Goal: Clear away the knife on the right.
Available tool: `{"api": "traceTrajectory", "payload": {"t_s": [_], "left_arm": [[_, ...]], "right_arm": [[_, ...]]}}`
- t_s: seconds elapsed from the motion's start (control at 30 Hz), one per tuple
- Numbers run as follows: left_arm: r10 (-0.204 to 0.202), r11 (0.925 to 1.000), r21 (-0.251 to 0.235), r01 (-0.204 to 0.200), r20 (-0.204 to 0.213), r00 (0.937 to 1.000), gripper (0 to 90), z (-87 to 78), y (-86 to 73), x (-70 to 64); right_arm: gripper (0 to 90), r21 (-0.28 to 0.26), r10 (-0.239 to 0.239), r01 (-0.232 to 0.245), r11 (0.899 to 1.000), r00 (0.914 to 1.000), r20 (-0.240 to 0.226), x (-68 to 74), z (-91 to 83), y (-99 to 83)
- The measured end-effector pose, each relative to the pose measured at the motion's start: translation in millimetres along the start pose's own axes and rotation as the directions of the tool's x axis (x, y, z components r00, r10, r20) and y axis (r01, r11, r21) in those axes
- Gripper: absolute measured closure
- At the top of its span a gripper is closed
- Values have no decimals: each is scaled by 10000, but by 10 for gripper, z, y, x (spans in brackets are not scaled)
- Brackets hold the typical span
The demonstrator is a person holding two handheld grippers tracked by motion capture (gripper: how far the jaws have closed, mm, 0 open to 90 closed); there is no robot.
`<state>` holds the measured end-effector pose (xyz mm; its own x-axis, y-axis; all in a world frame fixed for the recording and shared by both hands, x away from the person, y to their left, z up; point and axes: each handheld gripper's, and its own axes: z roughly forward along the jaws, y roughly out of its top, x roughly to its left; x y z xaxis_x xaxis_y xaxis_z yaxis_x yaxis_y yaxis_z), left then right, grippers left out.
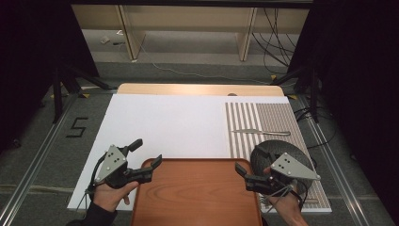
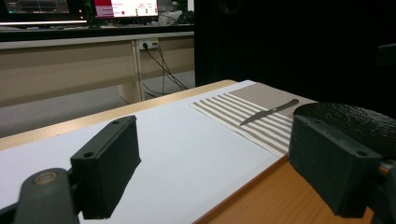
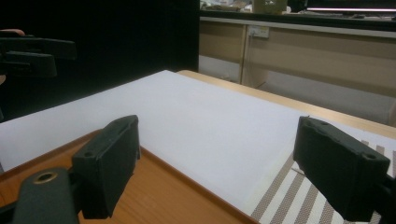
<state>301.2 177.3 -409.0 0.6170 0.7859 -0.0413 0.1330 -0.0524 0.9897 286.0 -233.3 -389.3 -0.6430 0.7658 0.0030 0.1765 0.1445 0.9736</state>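
Note:
A reddish wooden tray lies at the table's near edge between my two grippers. My left gripper is open and empty at the tray's far left corner, one jaw over the white board and one over the tray rim. My right gripper is open and empty at the tray's far right corner. Just behind it a dark round plate rests on a striped placemat. A table knife lies across the mat beyond the plate, also in the left gripper view as the knife.
A white board covers most of the tabletop, with a wooden strip along its far edge. Tripod legs stand on the floor at both sides, and cables run across the floor behind the table.

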Motion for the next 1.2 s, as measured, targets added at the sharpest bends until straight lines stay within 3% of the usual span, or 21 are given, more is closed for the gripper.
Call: {"api": "traceTrajectory", "payload": {"t_s": [0.43, 0.6, 0.7, 0.73, 0.87, 0.93, 1.2], "left_arm": [[39, 10000, 58, -39, -9, 10000, 161, 6, -7, -3], [53, 10000, 65, -53, -9, 10000, 161, 7, -10, -2], [57, 10000, 81, -56, -47, 10000, 160, 9, -13, 2], [46, 10000, 83, -45, -63, 10000, 160, 13, -18, 2], [56, 9999, 91, -55, -50, 10000, 160, 17, -23, 2], [46, 9999, 104, -45, -59, 10000, 160, 19, -25, 1], [77, 9999, 124, -76, -110, 9999, 160, 23, -34, 7]], "right_arm": [[154, 172, 76, -76, 9998, 10000, -10, -24, 3, 1], [149, 449, 604, -600, 9972, 9982, -68, -75, 37, -15], [152, 551, 792, -796, 9953, 9968, 94, -100, 40, -10], [158, 528, 1060, -1069, 9929, 9942, 197, -114, 42, 4], [158, 527, 1208, -1221, 9911, 9923, 285, -143, 42, 24], [159, 822, 1486, -1501, 9852, 9886, 242, -211, 72, 38], [168, 1321, 1598, -1652, 9774, 9859, 503, -409, 100, 103]]}}
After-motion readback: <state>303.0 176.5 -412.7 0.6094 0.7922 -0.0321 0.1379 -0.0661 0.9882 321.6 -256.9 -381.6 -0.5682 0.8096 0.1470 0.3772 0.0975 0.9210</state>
